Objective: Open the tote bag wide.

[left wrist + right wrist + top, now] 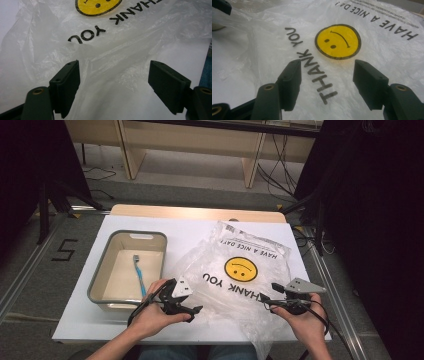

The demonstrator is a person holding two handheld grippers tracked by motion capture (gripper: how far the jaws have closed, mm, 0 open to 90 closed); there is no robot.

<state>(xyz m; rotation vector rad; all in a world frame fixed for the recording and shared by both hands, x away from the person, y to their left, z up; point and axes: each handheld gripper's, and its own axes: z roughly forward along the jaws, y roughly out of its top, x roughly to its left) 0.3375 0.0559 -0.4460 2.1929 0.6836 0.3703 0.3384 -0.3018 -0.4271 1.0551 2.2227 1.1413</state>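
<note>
A clear plastic bag (235,270) with a yellow smiley face and "THANK YOU" print lies crumpled on the white table. My left gripper (192,309) hovers at the bag's near left edge, jaws open, with only loose film (112,72) lying under the gap. My right gripper (267,295) stands at the bag's near right side, also open, looking across the "THANK" lettering (319,75) and the smiley face (338,41). Neither gripper pinches the plastic.
A grey-rimmed bin (100,277) stands on the left of the table with a blue toothbrush (138,272) inside. The table's (130,222) front edge runs just below both hands. Cables and wooden furniture legs lie on the floor beyond.
</note>
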